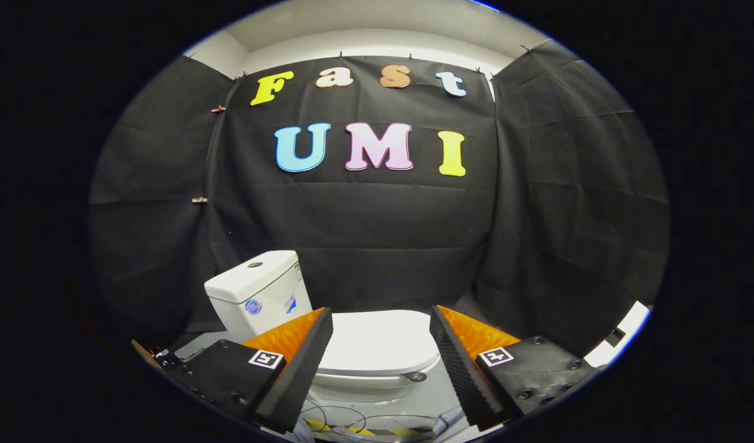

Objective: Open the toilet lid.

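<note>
A white toilet (352, 363) is seen low down in front of the black cloth wall (365, 234). Its lid (377, 344) is shut and lies flat on the bowl. The lid is seen between the two fingers (303, 363) and a little beyond them. The claw (381, 320) is held wide apart, and nothing is pinched in it. Neither finger is pressed on the lid; a gap is seen on each side. A small dark tab (416, 376) is stuck at the front edge of the lid, nearer the right finger. The white tank (257, 292) is set behind the lid, off to the left, and it looks turned at an angle. A round button (254, 265) is seen on top of the tank, and small stickers (254, 306) are stuck on its front. The bowl's rim (358, 387) is seen just under the lid. A small square black-and-white mark (265, 359) is fixed on each half of the claw. Thin wires (346, 421) are laid on the pale floor (429, 394) in front of the toilet, between the fingers. A strip of yellow and black tape (328, 426) is also seen there. The cloth is hung with small clips (199, 200) along its seams, and a pale wall (377, 43) is seen above it.
</note>
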The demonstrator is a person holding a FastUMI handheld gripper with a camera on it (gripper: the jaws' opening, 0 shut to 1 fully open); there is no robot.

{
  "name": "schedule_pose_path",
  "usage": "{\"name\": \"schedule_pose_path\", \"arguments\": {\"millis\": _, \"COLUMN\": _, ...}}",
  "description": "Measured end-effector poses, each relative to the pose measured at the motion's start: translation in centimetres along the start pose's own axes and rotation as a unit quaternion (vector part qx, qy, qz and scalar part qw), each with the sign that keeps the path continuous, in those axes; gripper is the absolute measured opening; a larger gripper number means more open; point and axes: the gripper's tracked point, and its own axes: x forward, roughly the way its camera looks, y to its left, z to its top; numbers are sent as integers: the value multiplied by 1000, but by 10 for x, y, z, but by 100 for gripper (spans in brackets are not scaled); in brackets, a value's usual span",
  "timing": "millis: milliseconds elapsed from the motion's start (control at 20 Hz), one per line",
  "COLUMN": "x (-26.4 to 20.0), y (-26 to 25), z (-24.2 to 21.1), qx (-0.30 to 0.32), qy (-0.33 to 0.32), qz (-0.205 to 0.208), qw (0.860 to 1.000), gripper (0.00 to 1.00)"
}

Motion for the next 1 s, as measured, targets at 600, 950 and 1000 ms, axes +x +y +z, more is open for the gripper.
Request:
{"name": "schedule_pose_path", "arguments": {"millis": 600, "x": 31, "y": -32, "z": -29, "qx": 87, "qy": 19, "qz": -14, "qw": 996, "gripper": 99}}
{"name": "schedule_pose_path", "arguments": {"millis": 950, "x": 83, "y": -74, "z": -77, "qx": 156, "qy": 46, "qz": -38, "qw": 986, "gripper": 97}}
{"name": "schedule_pose_path", "arguments": {"millis": 1000, "x": 91, "y": -81, "z": -89, "qx": 168, "qy": 56, "qz": -41, "qw": 983, "gripper": 97}}
